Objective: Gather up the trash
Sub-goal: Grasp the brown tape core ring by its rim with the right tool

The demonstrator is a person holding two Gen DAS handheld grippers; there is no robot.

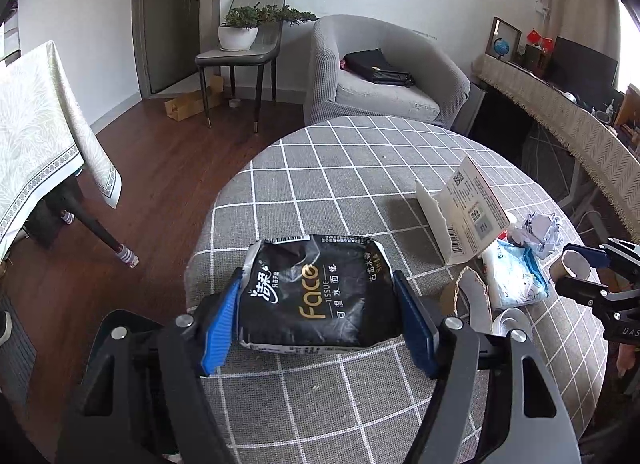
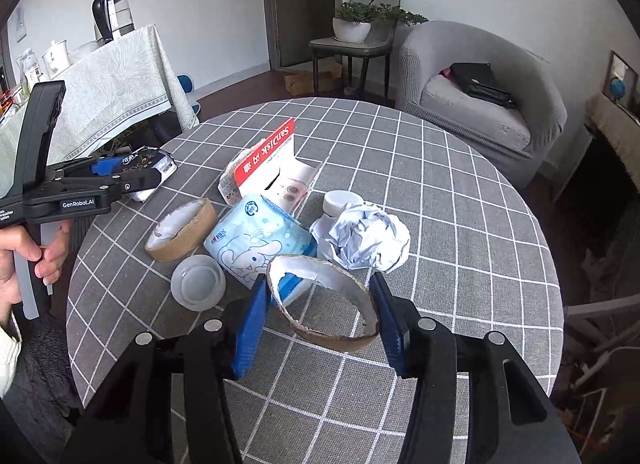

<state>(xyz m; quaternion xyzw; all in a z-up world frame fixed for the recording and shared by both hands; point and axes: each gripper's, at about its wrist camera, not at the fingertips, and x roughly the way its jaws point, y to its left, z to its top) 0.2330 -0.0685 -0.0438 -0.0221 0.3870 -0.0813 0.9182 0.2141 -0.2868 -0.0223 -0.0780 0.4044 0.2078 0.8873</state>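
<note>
The black tissue pack (image 1: 316, 292), crumpled and marked with gold lettering, lies near the edge of the round tabletop (image 1: 360, 160) under its grey checked cloth, and the left gripper (image 1: 320, 320) holds it, one blue pad pressed against each side of the pack. In the right wrist view the same pack (image 2: 154, 168) shows at the far left of the cloth, with the person's hand (image 2: 24, 256) wrapped around the handle of the left gripper. The right gripper (image 2: 318, 316) is closed on a torn cardboard ring (image 2: 332, 304) at the near side of the heap, its blue pads touching the ring's outer wall left and right. Just behind the ring lies a light blue tissue packet (image 2: 256, 240) printed with a cartoon figure, partly showing through the ring's opening. To its left sit a second cardboard ring (image 2: 182, 230) and a translucent round lid (image 2: 199, 282), the lid just beside the packet. To the right of the packet a ball of crumpled white paper (image 2: 368, 238) rests against a small white bottle (image 2: 342, 202). Further back stands an opened red and white card package (image 2: 272, 168), tilted upright. Beyond the tabletop are a grey armchair (image 2: 480, 76) with a black bag (image 2: 478, 84) on its seat, and a chair carrying a potted plant (image 2: 354, 22).
</note>
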